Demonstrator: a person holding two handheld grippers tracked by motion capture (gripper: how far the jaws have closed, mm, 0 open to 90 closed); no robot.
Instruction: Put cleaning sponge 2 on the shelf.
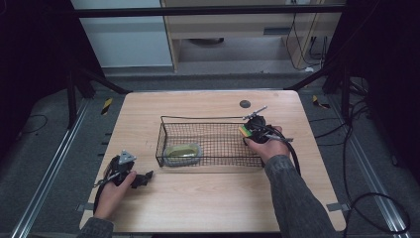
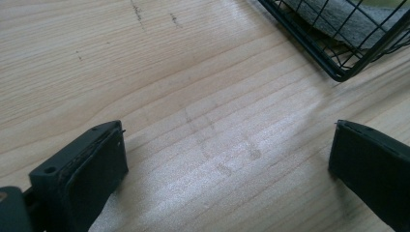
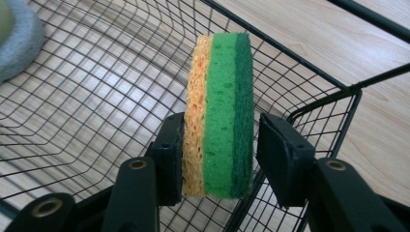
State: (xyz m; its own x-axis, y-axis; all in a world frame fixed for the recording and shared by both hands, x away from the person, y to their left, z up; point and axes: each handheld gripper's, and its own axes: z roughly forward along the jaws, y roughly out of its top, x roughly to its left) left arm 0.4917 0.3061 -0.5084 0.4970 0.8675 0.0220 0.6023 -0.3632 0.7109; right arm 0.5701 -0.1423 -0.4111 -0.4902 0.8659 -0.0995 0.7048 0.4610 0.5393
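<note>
My right hand-held gripper (image 3: 220,145): clamped on sponge (image 3: 222,111), edge-up over wire basket (image 1: 210,144), right end. Best lowered inside the rim before releasing. Left hand-held gripper (image 1: 132,178): agape, empty, near the tabletop (image 1: 208,203) front-left corner.

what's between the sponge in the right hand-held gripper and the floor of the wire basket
Nothing visible. The right hand-held gripper holds the sponge on edge over the wire basket, near its corner; the mesh below it is bare. The grey-rimmed dish sits at the basket's far end.
</note>
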